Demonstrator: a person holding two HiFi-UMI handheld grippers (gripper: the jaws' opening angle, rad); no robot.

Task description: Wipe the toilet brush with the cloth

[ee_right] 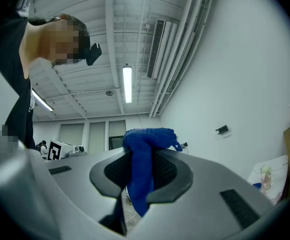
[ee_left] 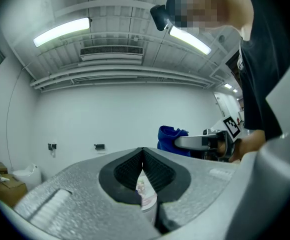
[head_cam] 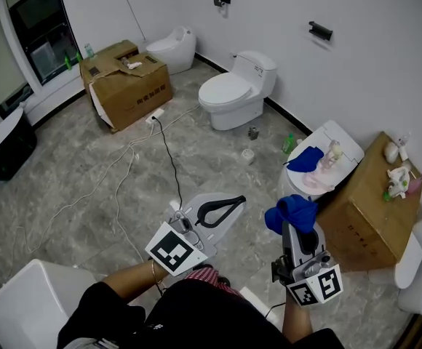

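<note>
My right gripper (head_cam: 296,220) is shut on a blue cloth (head_cam: 291,211), which bunches over the jaw tips and hangs down between the pads (ee_right: 137,174). My left gripper (head_cam: 239,201) is held level beside it, to the left, with its black jaws shut tip to tip and nothing gripped at the tips (ee_left: 143,151). A pale printed thing (ee_left: 146,194) shows through the gap behind the pads; I cannot tell what it is. The left gripper view shows the blue cloth (ee_left: 171,136) and the right gripper (ee_left: 200,143) to the right. I cannot make out a toilet brush in any view.
A white toilet (head_cam: 233,93) stands ahead against the wall, and a second toilet (head_cam: 338,140) at right carries another blue cloth (head_cam: 305,158). Cardboard boxes stand at far left (head_cam: 127,82) and at right (head_cam: 364,209). Cables (head_cam: 169,158) and small bottles (head_cam: 289,144) lie on the floor.
</note>
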